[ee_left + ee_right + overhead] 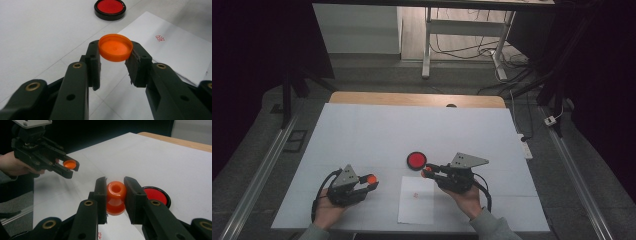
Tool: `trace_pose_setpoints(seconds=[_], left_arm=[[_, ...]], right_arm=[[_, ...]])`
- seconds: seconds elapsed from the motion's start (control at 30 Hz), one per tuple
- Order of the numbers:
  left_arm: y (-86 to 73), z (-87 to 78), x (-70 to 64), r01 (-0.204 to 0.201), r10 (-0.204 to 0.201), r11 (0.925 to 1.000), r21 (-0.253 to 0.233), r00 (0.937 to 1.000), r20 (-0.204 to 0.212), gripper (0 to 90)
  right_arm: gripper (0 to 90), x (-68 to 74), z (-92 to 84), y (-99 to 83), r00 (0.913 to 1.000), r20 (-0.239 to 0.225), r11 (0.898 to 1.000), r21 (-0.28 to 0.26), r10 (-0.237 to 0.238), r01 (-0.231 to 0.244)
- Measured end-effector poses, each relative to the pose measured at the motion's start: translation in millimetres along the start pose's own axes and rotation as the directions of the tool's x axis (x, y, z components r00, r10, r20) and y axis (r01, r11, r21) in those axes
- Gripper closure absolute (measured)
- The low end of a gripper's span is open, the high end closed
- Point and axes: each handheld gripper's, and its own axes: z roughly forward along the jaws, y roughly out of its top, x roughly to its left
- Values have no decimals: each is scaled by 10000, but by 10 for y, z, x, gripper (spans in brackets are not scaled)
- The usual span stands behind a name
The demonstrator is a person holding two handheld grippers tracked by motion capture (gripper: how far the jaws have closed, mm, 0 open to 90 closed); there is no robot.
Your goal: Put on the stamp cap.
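Observation:
My left gripper [113, 63] is shut on a round orange cap [115, 47], pinched by its rim between the two black pads above the white table. From above, that gripper [371, 181] sits at the front left with the cap [370, 178] at its tip. My right gripper [115, 192] is shut on an orange stamp handle [116, 197] with a hollow top, held just in front of the red ink pad [156, 196]. In the high view the right gripper [428, 172] points left, next to the ink pad [416, 160]. A white sheet [416, 199] bearing a small red stamp mark [160, 38] lies between the hands.
A white cover [412, 135] spreads over the wooden table [417, 99]. Beyond the far edge stand a desk frame [427, 45] and loose cables [472, 50] on the floor. A power strip [525, 147] lies by the right edge.

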Motion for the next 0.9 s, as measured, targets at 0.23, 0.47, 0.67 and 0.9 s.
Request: trace_pose_setpoints(seconds=[0.23, 0.47, 0.67, 0.9], left_arm=[[97, 73, -62, -211, 210, 9998, 44, 9996, 202, 651], [165, 157, -108, -467, 462, 9988, 130, 9982, 388, 650], [206, 207, -148, -636, 626, 9978, 171, 9965, 556, 650], [263, 300, -227, -847, 828, 9961, 231, 9938, 746, 650]], right_arm=[[728, 35, 17, 10, 9999, -91, 10000, 25, -75, 75], [728, 36, 6, 9, 9999, -65, 9999, 21, -137, 137], [728, 41, 4, 7, 9999, -10, 9999, 26, -152, 152], [728, 56, 3, 21, 9999, -33, 9998, -60, -166, 166]])
